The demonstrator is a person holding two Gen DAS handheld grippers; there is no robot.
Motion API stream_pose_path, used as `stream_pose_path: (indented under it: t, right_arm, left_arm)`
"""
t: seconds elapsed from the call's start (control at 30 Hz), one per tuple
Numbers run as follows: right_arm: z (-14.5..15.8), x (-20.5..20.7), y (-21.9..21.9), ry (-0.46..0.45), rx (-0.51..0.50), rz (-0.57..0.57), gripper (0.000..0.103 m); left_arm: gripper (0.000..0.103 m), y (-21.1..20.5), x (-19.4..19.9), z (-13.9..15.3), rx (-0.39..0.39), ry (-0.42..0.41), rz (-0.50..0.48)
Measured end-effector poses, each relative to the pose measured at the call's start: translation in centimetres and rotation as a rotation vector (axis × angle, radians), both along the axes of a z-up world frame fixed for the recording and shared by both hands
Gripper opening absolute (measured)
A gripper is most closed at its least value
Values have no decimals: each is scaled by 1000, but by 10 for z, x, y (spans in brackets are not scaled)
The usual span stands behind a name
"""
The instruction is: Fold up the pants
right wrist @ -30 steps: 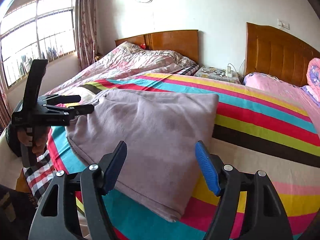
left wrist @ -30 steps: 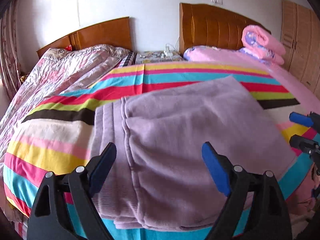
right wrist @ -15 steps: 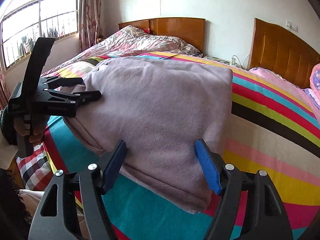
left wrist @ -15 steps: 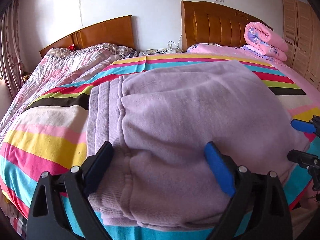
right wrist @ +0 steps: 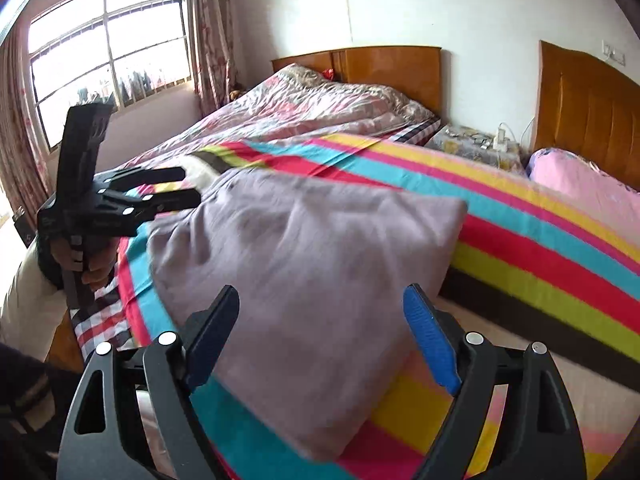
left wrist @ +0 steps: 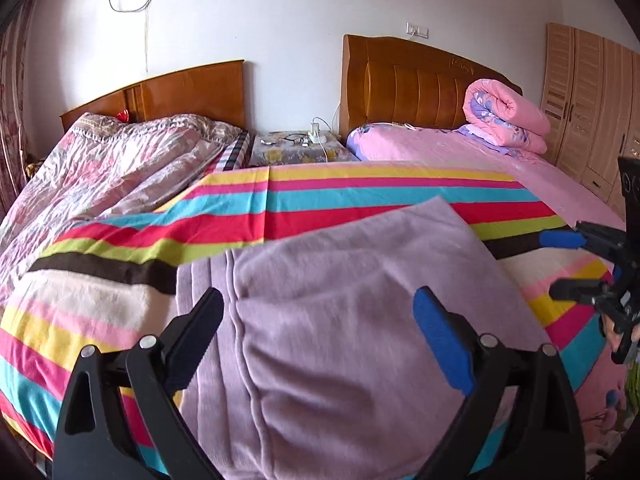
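Hand-held gripper (left wrist: 316, 332) above lavender pants (left wrist: 340, 340); no legible writing.

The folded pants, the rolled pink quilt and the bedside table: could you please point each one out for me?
folded pants (left wrist: 360, 320), left wrist view, middle of top layer.
rolled pink quilt (left wrist: 516, 116), left wrist view, upper roll.
bedside table (left wrist: 296, 152), left wrist view, patterned top.

Lilac pants (left wrist: 352, 320) lie on a blanket (left wrist: 360, 192) striped yellow, pink, turquoise, red, green, brown and cream, beside a pink floral quilt (left wrist: 100, 172), a pink sheet (left wrist: 460, 152), orange-brown headboards (left wrist: 408, 80) and white wall (left wrist: 280, 12).
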State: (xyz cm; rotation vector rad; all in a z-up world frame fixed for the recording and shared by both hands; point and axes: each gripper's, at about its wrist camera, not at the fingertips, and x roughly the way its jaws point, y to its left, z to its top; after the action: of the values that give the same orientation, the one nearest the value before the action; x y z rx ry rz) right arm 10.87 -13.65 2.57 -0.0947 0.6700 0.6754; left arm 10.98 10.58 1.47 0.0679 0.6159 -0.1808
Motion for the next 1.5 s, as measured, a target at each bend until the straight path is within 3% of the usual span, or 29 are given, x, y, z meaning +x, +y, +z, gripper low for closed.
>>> stream_pose_path:
  t: [0.1,0.17,0.27,0.4,0.5,0.63,0.73,0.8,0.97,1.07,1.17,1.27,1.37,1.5]
  right_arm:
    - [-3,56,2,37,26,9,83]
    - [-15,82,8,74,7,29,83]
    - [-32,110,12,114,-10,80,83]
    - [-47,148,6,144,-26,35,83]
    - [-47,174,-2,149,-26,-75,83]
    - [-33,164,7,137,89,29,83]
    - [-44,157,26,189,85,154,84]
    - [-59,165,31,204,-9,132,83]
    - [-46,186,14,155,61,-47,86]
    - [-41,181,28,154,74,24,86]
    - [-48,172,50,150,-30,93,86]
    - [-62,184,48,173,-96,17,84]
    - [-51,194,48,152,-99,-91,84]
    - [-29,184,93,119,-98,64,88]
  left_arm:
    - [96,-8,28,-20,48,55,69]
    - [96,-10,30,-41,57,96,58]
    - [96,-15,16,-59,127,43,47]
    - [97,-11,18,-61,86,49,52]
    - [97,-8,19,-61,67,52,50]
    - [96,-4,20,-60,37,52,46]
    - [96,-1,21,-60,18,54,43]
    - [96,-1,21,-60,11,55,41]
    - [97,1,21,-60,2,58,40]
    - [97,2,22,-59,1,59,40]
    - [97,2,22,-59,-1,59,40]
    - [97,2,22,-59,1,59,40]
    - [97,2,22,-59,0,59,40]
    - [98,2,22,-59,-2,59,39]
